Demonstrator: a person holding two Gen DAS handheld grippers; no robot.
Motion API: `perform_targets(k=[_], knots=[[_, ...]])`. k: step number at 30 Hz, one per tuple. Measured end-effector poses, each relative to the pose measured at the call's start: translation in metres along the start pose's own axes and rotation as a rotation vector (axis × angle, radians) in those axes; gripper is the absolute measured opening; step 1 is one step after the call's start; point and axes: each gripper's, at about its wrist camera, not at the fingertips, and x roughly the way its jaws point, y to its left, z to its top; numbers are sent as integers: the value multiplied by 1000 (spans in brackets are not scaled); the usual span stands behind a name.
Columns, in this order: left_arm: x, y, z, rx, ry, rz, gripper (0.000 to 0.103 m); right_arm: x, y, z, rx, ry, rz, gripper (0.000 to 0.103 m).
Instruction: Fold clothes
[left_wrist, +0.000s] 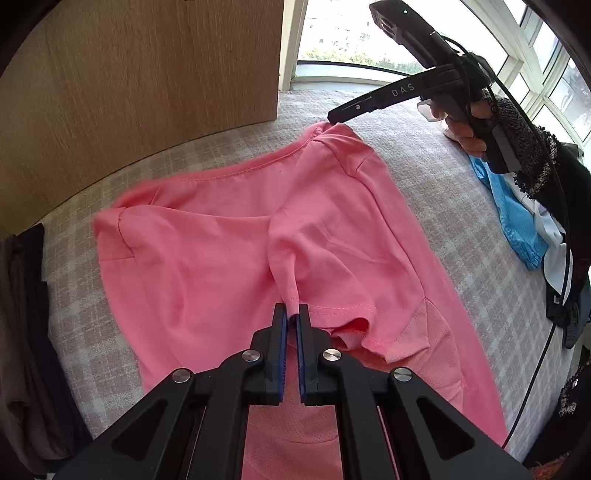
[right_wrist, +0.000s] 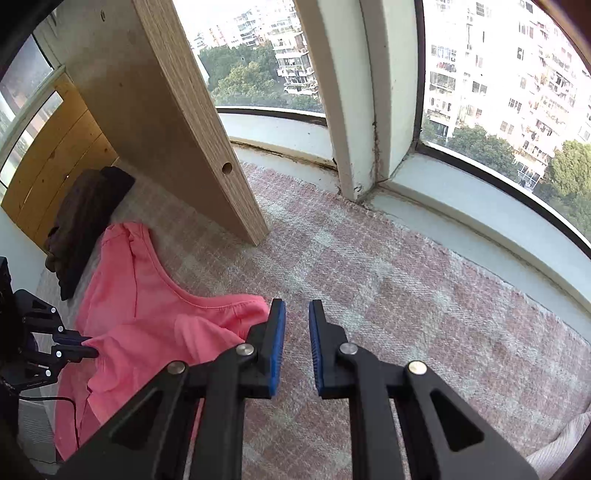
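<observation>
- Left wrist view, closest in: the left gripper is clamped on a pinch of hem of the pink shirt, with the fabric pulled up into a little ridge between the blue pads.
- Rest of the shirt lies spread on the checked blanket, one sleeve flopped just right of the pinch.
- Farther out, the right gripper sits at the shoulder corner by the collar. From its own camera the jaws stand a bit apart with nothing between them, and the shirt edge lies just beside the left pad, so that corner isn't held.
- Looks like the setup for the first fold: one grab done, the other missing.
- Next move, I'd guess: slide the right gripper over onto the shoulder edge, close on it, then lift both corners evenly.
- Way back: a blue garment and a dark pile wait at the sides.
</observation>
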Motion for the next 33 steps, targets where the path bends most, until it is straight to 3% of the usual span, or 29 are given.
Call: perform_targets(k=[3, 7, 10, 12, 15, 20, 24, 29, 31, 33], knots=[[-11, 7, -1, -23, -29, 13, 6, -20, 29, -11, -100, -52, 80, 14], [-23, 14, -1, -54, -57, 18, 10, 9, 82, -37, -201, 81, 251, 14], [-36, 14, -10, -64, -71, 10, 10, 30, 97, -49, -273, 114, 166, 10], [-46, 14, -21, -74, -72, 0, 14, 28, 89, -49, -228, 94, 162, 10], [-52, 5, -43, -72, -40, -12, 15, 15, 84, -48, -175, 60, 229, 12], [-35, -24, -60, -17, 9, -35, 23, 12, 119, -62, -204, 55, 347, 12], [-40, -29, -69, -48, -21, -49, 23, 34, 151, -74, -312, 154, 297, 12], [-77, -8, -110, -181, -66, 1, 23, 10, 151, -52, -287, 43, 278, 13], [-89, 0, -131, -222, -62, 30, 23, 1, 156, -34, -283, -26, 258, 21], [-94, 6, -142, -241, -48, 63, 23, 4, 168, -12, -287, -75, 240, 22]])
